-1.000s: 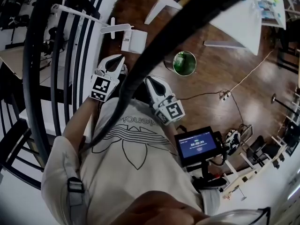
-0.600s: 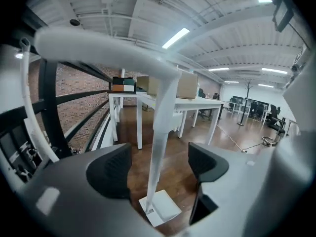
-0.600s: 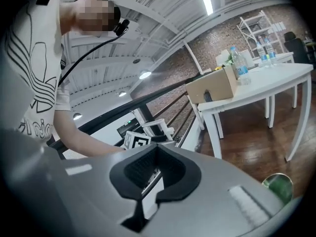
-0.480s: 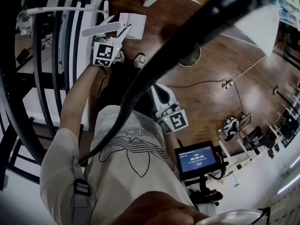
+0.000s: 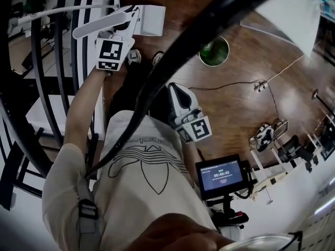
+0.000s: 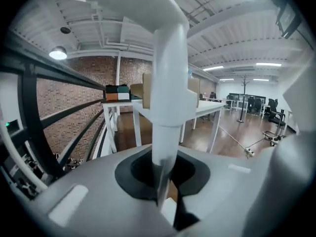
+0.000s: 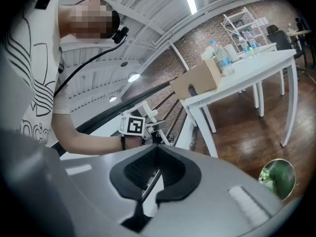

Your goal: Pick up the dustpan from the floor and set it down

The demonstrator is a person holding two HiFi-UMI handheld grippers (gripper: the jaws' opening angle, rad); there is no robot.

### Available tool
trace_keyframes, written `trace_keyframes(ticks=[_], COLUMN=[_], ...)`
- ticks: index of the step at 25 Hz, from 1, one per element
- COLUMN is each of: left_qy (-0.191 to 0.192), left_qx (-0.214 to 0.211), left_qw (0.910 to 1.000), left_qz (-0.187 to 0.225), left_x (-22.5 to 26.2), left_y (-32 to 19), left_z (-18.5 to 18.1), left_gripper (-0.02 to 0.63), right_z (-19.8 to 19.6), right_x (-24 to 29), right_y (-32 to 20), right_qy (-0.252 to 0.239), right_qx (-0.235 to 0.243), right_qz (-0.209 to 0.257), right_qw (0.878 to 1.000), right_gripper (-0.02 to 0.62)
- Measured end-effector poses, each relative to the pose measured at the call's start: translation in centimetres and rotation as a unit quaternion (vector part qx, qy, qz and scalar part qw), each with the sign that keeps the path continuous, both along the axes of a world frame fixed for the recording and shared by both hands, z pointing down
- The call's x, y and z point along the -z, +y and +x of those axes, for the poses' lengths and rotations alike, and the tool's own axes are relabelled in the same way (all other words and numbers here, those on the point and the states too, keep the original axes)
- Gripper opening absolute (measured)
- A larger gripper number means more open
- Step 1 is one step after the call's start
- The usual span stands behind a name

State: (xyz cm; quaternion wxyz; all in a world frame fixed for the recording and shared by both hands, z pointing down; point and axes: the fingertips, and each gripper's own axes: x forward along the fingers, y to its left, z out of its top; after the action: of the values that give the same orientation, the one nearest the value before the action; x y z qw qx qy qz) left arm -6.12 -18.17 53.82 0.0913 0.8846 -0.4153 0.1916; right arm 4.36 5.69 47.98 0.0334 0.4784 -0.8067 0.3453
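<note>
The white dustpan (image 5: 151, 20) rests on the wooden floor at the top of the head view, its long white handle (image 5: 97, 25) slanting left towards the railing. My left gripper (image 5: 121, 26) is stretched out to that handle, and its jaws are closing round it. In the left gripper view the handle (image 6: 168, 83) rises straight up from between the dark pads of the left gripper (image 6: 163, 181), which press on its lower end. My right gripper (image 5: 176, 89) hangs by my torso, shut and empty. In the right gripper view the right gripper (image 7: 150, 177) shows only a thin slit.
Black railing bars (image 5: 68, 61) run down the left, close to the dustpan. A green-filled round bin (image 5: 214, 51) stands on the floor right of it. A white table (image 5: 282, 14), a floor cable (image 5: 235, 82) and a power strip (image 5: 257, 86) lie further right. A thick black tube (image 5: 172, 61) crosses the head view.
My left gripper reached away from my torso to the dustpan handle, opened wide and closed round it. The right gripper sank a little and stayed beside my torso.
</note>
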Motion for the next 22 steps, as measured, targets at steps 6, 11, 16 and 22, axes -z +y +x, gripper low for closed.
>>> trace_keyframes(ticks=[6, 11, 16, 22], left_qy=[0.001, 0.006, 0.014, 0.014], left_qx=[0.014, 0.046, 0.062, 0.051], left_qw=[0.9995, 0.9979, 0.9967, 0.9972], left_qz=[0.028, 0.047, 0.051, 0.053], left_x=[11.1, 16.5, 19.0, 19.1], left_y=[3.7, 6.5, 5.7, 7.1], left_z=[0.6, -1.3, -3.0, -3.9], left_gripper=[0.054, 0.052, 0.054, 0.054], right_z=[1.1, 0.4, -2.1, -4.0], right_x=[5.0, 8.0, 10.4, 11.2], right_y=[-2.1, -2.4, -4.4, -3.2], right_qy=[-0.006, 0.0, -0.009, -0.004], right_qx=[0.032, 0.063, 0.092, 0.117], right_qz=[0.097, 0.145, 0.172, 0.181], right_qw=[0.995, 0.987, 0.981, 0.977], right_gripper=[0.002, 0.002, 0.002, 0.002])
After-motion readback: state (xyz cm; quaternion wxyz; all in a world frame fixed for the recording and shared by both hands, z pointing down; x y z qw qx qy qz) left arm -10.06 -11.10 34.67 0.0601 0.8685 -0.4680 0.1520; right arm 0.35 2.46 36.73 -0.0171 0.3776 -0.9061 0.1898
